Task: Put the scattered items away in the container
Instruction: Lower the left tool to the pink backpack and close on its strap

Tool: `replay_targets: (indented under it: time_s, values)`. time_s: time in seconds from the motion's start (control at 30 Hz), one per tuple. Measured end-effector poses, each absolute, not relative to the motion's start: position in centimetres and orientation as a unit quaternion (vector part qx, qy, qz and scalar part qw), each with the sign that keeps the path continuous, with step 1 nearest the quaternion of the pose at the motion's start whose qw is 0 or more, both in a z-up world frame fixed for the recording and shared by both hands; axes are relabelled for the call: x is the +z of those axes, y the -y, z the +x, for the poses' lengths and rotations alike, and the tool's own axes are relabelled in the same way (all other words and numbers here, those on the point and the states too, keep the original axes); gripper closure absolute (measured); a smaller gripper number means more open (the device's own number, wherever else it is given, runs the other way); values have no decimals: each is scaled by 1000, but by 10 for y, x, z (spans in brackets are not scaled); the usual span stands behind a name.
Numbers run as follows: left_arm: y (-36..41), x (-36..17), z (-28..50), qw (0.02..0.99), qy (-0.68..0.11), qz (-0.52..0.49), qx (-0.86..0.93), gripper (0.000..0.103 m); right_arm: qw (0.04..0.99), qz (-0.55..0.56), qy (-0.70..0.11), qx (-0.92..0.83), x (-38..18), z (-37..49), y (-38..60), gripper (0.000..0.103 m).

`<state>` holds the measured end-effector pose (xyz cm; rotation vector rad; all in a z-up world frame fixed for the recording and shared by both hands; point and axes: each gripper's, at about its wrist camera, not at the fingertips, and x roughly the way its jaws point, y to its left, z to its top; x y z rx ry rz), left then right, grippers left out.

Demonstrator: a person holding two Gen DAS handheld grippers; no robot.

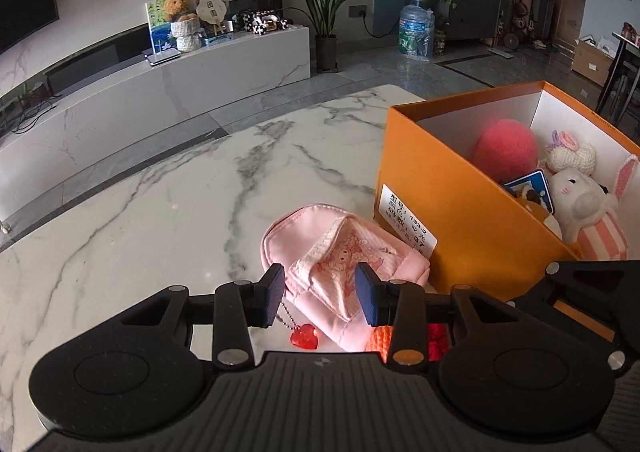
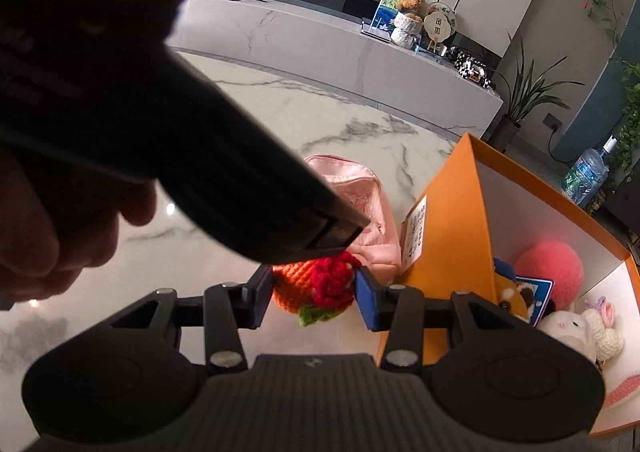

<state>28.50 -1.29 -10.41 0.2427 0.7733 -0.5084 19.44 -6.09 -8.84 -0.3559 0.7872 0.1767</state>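
Note:
A pink pouch [image 1: 332,244] with a red heart charm [image 1: 304,336] lies on the marble table [image 1: 140,211], against the orange box [image 1: 452,187]. My left gripper [image 1: 320,296] is shut on the pouch's near flap, one pad on each side. In the right wrist view my right gripper [image 2: 312,298] is shut on an orange and red crocheted toy [image 2: 320,284], just left of the orange box [image 2: 452,219]. The pouch [image 2: 360,187] shows behind it, partly hidden by the left gripper's dark body [image 2: 160,111]. The toy [image 1: 379,338] peeks out under the left gripper's right finger.
The box holds a pink ball [image 1: 506,149], a white bunny plush [image 1: 580,199] and a blue card [image 1: 532,187]. A hand [image 2: 40,236] holds the left gripper. Beyond the table stand a white bench [image 1: 200,79], a potted plant [image 1: 326,7] and a water bottle [image 1: 416,29].

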Motion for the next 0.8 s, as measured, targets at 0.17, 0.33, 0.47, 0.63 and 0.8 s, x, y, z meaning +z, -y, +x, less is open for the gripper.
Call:
replay_targets:
  time_s: [0.17, 0.33, 0.47, 0.63, 0.8]
  values:
    - [19, -112, 303, 872, -397, 125, -258, 64, 896, -154, -407, 90, -84, 210, 65, 56]
    - [18, -120, 316, 862, -419, 124, -256, 80, 887, -144, -429, 93, -84, 224, 67, 56]
    - [18, -122, 316, 863, -421, 131, -247, 100, 883, -140, -438, 92, -88, 229, 67, 56]
    - [12, -120, 307, 862, -427, 134, -237, 103, 884, -139, -437, 89, -88, 225, 66, 56]
    - [0, -120, 287, 861, -437, 140, -219, 103, 887, -142, -431, 86, -83, 213, 65, 56]
